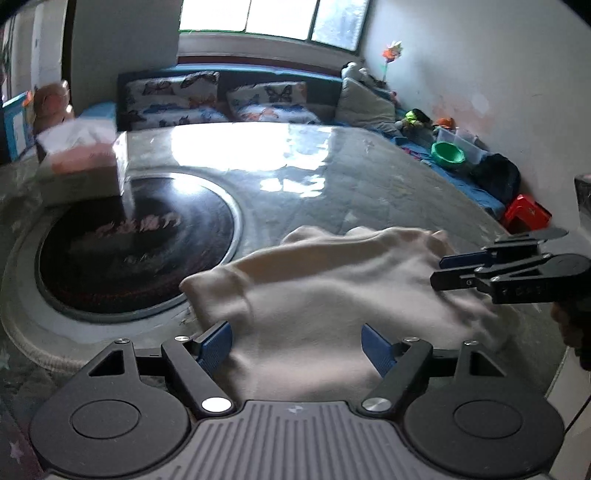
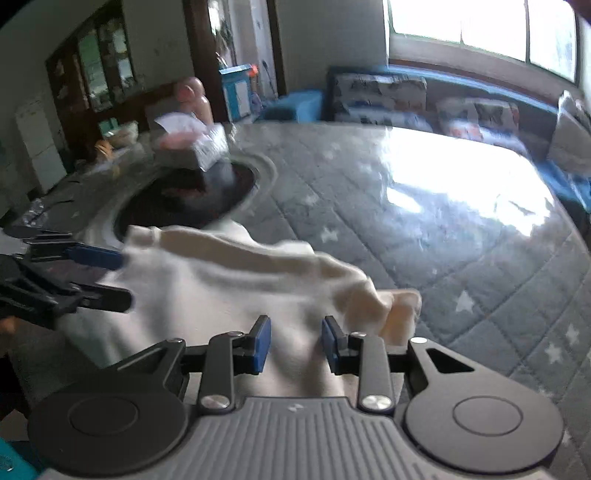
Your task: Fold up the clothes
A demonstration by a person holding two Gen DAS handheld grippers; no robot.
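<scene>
Where glossy quilted surface (image 1: 369,177) reflects window (image 1: 273,18), cream garment (image 1: 332,288) lies; left hand-held gripper (image 1: 297,345) wide, right hand-held gripper (image 2: 295,345) narrower, both empty.

The garment (image 1: 325,291) is plain cream. The table cover (image 2: 461,258) is grey, quilted, with white stars. Gripper pads (image 1: 214,347) are blue on black. Cushions (image 1: 173,99) show butterfly prints. The bowl (image 1: 448,153) is green.

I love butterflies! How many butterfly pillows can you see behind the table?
2. One butterfly pillow leans on the sofa's left, another beside it to the right. More could be hidden.
</scene>
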